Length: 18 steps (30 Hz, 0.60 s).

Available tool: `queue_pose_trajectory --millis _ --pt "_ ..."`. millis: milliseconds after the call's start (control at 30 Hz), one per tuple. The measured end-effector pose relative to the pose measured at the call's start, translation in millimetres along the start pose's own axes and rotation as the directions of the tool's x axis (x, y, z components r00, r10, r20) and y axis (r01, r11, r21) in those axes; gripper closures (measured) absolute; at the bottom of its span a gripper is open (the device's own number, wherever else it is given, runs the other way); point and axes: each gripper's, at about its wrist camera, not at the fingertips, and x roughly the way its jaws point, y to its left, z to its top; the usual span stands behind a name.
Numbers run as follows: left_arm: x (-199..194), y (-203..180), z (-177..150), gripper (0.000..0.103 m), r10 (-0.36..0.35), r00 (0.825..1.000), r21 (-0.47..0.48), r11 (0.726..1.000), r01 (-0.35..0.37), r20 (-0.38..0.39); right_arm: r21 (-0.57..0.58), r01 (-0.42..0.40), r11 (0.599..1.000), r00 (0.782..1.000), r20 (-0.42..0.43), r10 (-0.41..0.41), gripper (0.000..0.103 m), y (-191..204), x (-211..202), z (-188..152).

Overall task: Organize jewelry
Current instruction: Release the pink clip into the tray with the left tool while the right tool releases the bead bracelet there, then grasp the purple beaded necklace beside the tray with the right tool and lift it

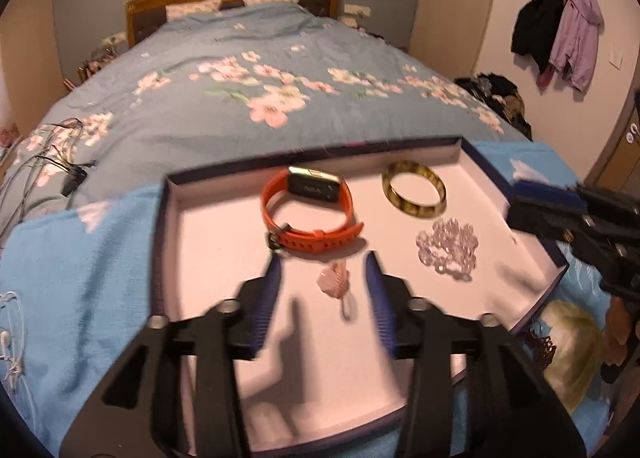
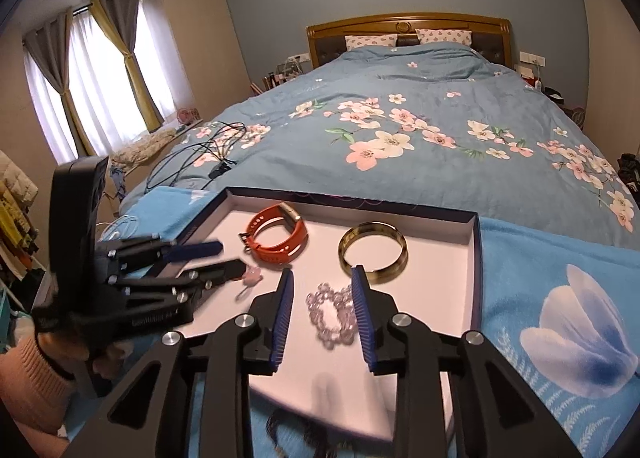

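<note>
So both my tongs gape wide: left gripper (image 1: 324, 270) straddles the pink charm (image 1: 334, 282) mid-tray (image 1: 460, 149), right gripper (image 2: 322, 282) frames the bead bracelet (image 2: 330, 312) near the tray's right wall, lined up for 2 pickups.

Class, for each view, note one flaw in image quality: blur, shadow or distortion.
Left wrist view: motion blur smears the tray rim and pink charm, and the left gripper casts a shadow on the tray floor. Right wrist view: sharper, yet fisheye bends the bed and curtains.
</note>
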Motion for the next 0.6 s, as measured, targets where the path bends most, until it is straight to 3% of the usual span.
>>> queue_pose_trajectory --millis 333,600 --pt "-78.1 8.5 -15.3 0.045 -0.002 0.99 0.008 1.0 0.001 0.141 -0.058 -0.024 0.998 1.0 -0.003 0.024 0.071 8.6 -48.3 -35.8" --pt "-115.7 15.5 -54.1 0.043 -0.017 0.989 0.03 0.999 0.013 0.146 -0.127 0.007 0.992 0.993 -0.119 -0.022 0.071 20.4 -49.9 -80.6"
